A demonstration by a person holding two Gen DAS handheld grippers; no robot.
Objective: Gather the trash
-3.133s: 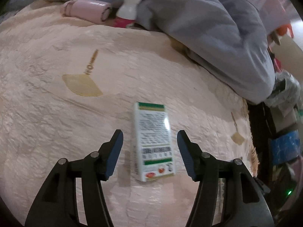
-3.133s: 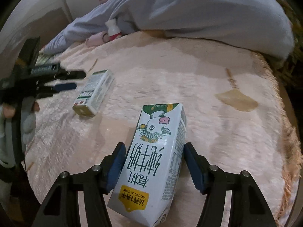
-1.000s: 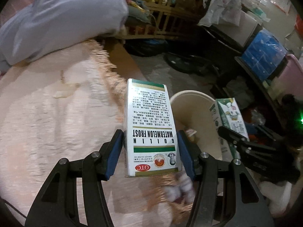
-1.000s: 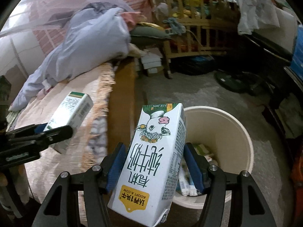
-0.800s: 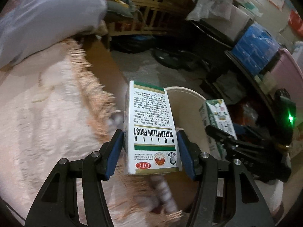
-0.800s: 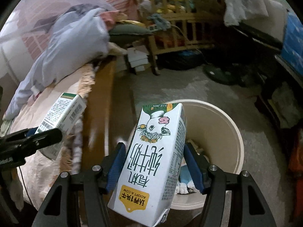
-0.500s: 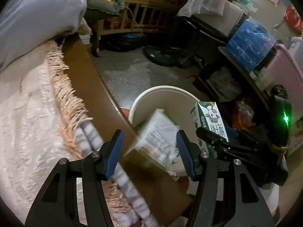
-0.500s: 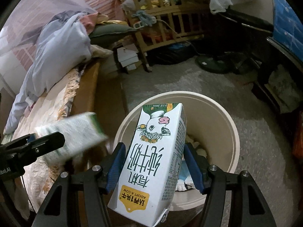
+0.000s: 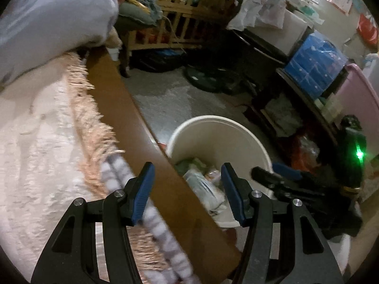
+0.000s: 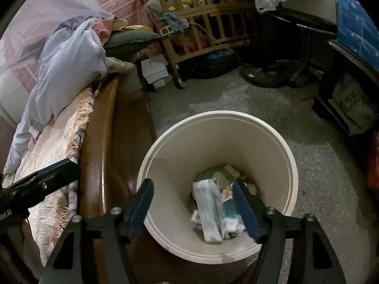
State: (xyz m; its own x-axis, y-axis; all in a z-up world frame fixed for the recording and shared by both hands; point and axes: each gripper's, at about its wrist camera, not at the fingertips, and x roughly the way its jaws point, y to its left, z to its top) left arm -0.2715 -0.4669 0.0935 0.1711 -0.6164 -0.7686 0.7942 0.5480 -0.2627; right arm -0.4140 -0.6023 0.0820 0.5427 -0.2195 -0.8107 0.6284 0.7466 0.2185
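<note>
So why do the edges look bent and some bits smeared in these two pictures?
Left wrist view: fisheye lens bows the bed frame; the fringe is motion-smeared; a green light glows in the dim room. Right wrist view: the bin is sharp; the cartons inside look blurred.

The left wrist view is looking steeply down from above the bed's wooden edge [image 9: 132,123], facing the floor with the bin [image 9: 239,130] ahead. The right wrist view is sitting closer, looking almost straight into the bin [image 10: 291,163]. Both are sharing the bin, the bed edge [image 10: 94,146] and the wooden crib [image 10: 208,16] behind.
</note>
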